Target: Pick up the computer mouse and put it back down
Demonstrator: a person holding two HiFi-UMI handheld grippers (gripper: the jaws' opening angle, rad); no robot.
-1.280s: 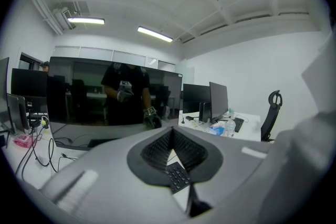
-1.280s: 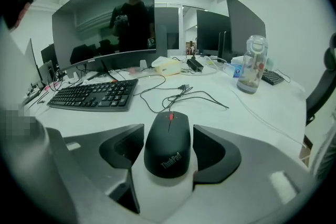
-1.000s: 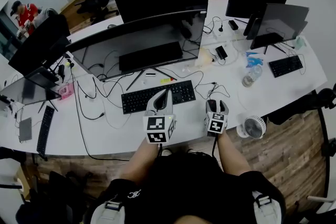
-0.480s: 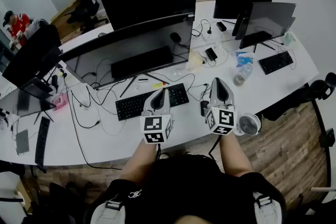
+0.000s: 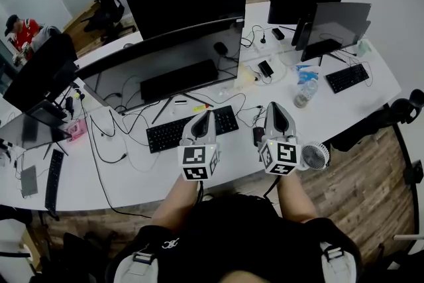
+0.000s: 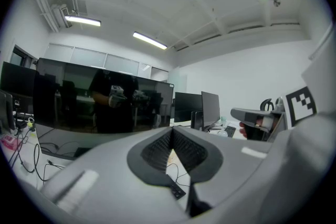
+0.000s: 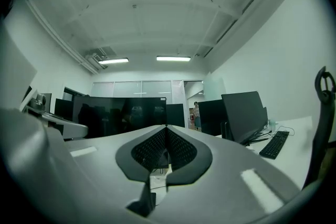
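Observation:
A small dark computer mouse [image 5: 256, 136] lies on the white desk [image 5: 132, 175], just left of my right gripper and partly hidden by it. My right gripper [image 5: 275, 105] is raised above the desk, pointing forward, shut with nothing between its jaws. In the right gripper view its tips [image 7: 166, 127] meet. My left gripper [image 5: 207, 114] hovers over the black keyboard [image 5: 192, 129], shut and empty too. The left gripper view shows its tips [image 6: 170, 129] closed together.
A wide curved monitor [image 5: 165, 63] stands behind the keyboard, with loose cables [image 5: 129, 119] on the desk. A small white fan [image 5: 315, 156] sits at the desk's near edge on the right. Farther right are a water bottle [image 5: 305, 94] and a second keyboard [image 5: 346, 77].
A second ago my right gripper was low over the mouse with its jaws apart. It has since risen, tilted forward and shut, and the mouse stays on the desk. My left gripper has barely moved.

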